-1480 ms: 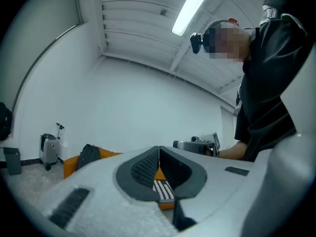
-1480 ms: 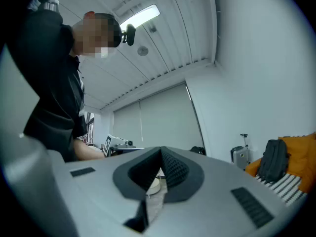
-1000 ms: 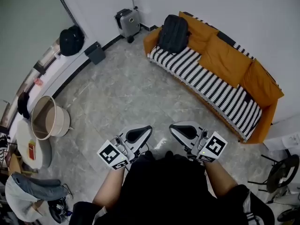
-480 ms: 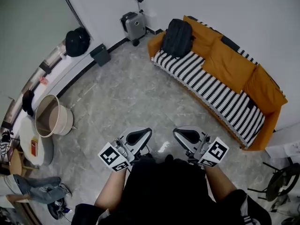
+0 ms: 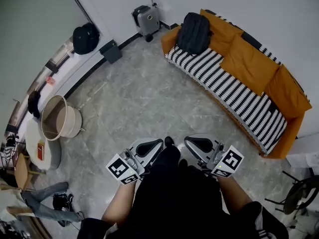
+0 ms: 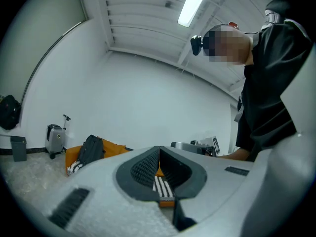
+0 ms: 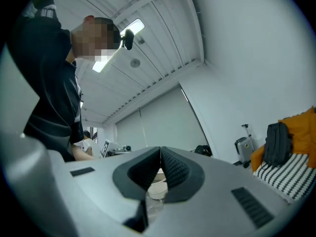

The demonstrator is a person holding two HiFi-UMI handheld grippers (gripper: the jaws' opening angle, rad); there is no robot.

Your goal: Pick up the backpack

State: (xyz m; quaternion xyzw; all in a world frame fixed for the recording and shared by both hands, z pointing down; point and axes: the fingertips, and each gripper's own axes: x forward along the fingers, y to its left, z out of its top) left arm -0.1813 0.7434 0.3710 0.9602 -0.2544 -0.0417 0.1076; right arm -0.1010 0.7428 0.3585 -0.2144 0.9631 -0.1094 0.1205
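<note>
A black backpack (image 5: pixel 194 33) stands upright on the far left end of an orange sofa (image 5: pixel 247 66), leaning against its back cushions. It shows again in the left gripper view as the backpack (image 6: pixel 92 149) and in the right gripper view as the backpack (image 7: pixel 276 143). My left gripper (image 5: pixel 158 144) and right gripper (image 5: pixel 188 142) are held side by side close to my body, far from the sofa. Both are shut with nothing between their jaws.
A striped throw (image 5: pixel 234 91) covers the sofa seat. A small grey suitcase (image 5: pixel 146 18) stands by the far wall, with a dark box (image 5: pixel 110 51) and a second black bag (image 5: pixel 84 39) to its left. A beige round bin (image 5: pixel 60 118) sits at the left. Marble floor (image 5: pixel 144 103) lies between me and the sofa.
The view has shifted slightly, so the sofa and backpack sit a little further right and higher. A dark shoe tip now shows between the grippers. Both grippers stay shut.
</note>
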